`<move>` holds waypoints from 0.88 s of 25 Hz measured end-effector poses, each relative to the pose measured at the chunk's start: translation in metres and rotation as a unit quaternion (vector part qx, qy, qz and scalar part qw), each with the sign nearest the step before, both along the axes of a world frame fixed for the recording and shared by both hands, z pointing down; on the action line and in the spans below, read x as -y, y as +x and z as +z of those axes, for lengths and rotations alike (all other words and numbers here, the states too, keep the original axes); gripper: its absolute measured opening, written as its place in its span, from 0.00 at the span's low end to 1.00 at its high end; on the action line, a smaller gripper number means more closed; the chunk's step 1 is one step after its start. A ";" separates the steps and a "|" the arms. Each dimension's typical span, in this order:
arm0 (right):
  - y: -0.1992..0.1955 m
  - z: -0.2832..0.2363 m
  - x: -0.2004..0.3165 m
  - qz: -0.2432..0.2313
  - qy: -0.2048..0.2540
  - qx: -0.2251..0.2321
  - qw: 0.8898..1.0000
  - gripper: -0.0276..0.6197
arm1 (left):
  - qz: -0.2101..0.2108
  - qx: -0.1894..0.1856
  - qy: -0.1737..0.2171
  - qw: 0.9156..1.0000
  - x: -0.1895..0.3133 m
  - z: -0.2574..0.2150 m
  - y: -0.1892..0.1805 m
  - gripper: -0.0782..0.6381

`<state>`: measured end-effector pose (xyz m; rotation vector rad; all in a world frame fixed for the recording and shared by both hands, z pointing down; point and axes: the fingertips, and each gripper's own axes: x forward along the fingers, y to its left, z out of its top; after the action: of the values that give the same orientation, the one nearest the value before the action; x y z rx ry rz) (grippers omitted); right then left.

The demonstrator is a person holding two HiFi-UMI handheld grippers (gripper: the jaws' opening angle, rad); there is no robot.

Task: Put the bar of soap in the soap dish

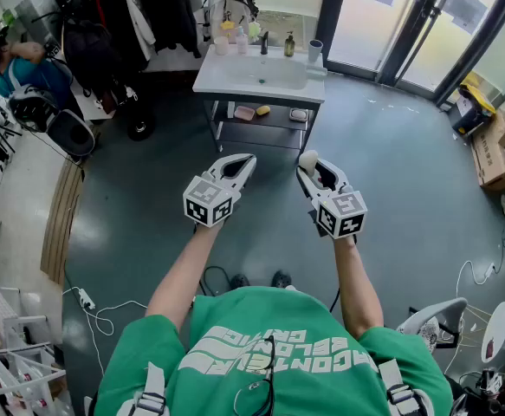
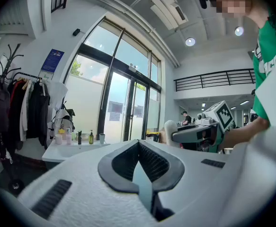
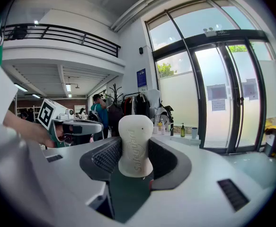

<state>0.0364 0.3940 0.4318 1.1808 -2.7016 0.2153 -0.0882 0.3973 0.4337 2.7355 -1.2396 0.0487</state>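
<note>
The person stands on the dark floor holding both claws out, side by side and apart, well short of the desk with the white basin at the far side.

The right claw pinches the bar of soap. In the right gripper view the white bar stands upright between the two dark pads, which press its sides, and its rounded top rises above the claw's tips.

The left claw is pressed together with nothing in it. In the left gripper view its tips meet, and only a thin sliver of floor shows behind them.

Bottles and a cup line the far edge of the desk. On the shelf below it lie a pink item, a yellow item and a small grey dish, far from the soap.
</note>
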 end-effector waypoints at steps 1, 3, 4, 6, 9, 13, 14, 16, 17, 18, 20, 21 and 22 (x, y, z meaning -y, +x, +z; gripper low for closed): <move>0.003 0.000 0.001 0.000 0.000 0.000 1.000 0.32 | 0.000 0.000 0.000 1.000 0.001 0.000 0.003 0.12; 0.009 0.000 0.003 -0.001 0.001 0.000 1.000 0.32 | -0.001 0.001 0.000 1.000 0.003 -0.001 0.009 0.12; 0.011 0.000 0.004 -0.001 0.000 0.000 1.000 0.32 | -0.001 0.001 -0.001 1.000 0.005 -0.001 0.012 0.12; 0.017 0.000 0.007 -0.002 0.000 0.001 1.000 0.32 | -0.002 0.002 -0.001 1.000 0.007 0.000 0.018 0.12; 0.025 0.004 0.009 -0.004 -0.002 0.001 1.000 0.32 | -0.005 0.005 -0.003 1.000 0.007 0.005 0.027 0.12; 0.038 0.006 0.013 -0.010 -0.005 0.002 1.000 0.32 | -0.010 0.005 -0.006 1.000 0.010 0.006 0.039 0.12; 0.041 0.006 0.015 -0.011 -0.005 0.002 1.000 0.32 | -0.011 0.006 -0.006 1.000 0.012 0.006 0.042 0.12; 0.049 0.007 0.018 -0.014 -0.007 0.003 1.000 0.32 | -0.015 0.006 -0.006 1.000 0.015 0.006 0.050 0.12; 0.053 0.008 0.020 -0.016 -0.007 0.004 1.000 0.32 | -0.017 0.007 -0.007 1.000 0.016 0.007 0.054 0.12; 0.057 0.008 0.021 -0.017 -0.007 0.005 1.000 0.32 | -0.019 0.008 -0.007 1.000 0.017 0.007 0.057 0.12; 0.064 0.008 0.026 -0.020 -0.007 0.005 1.000 0.32 | -0.024 0.009 -0.010 1.000 0.021 0.009 0.064 0.12; 0.067 0.009 0.029 -0.022 -0.008 0.006 1.000 0.32 | -0.026 0.009 -0.011 1.000 0.024 0.010 0.066 0.12; 0.070 0.010 0.032 -0.023 -0.008 0.006 1.000 0.32 | -0.028 0.009 -0.011 0.999 0.026 0.011 0.068 0.12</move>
<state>0.1064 0.3623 0.4414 1.1152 -2.7292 0.2366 -0.0201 0.3713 0.4443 2.6847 -1.3122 0.0801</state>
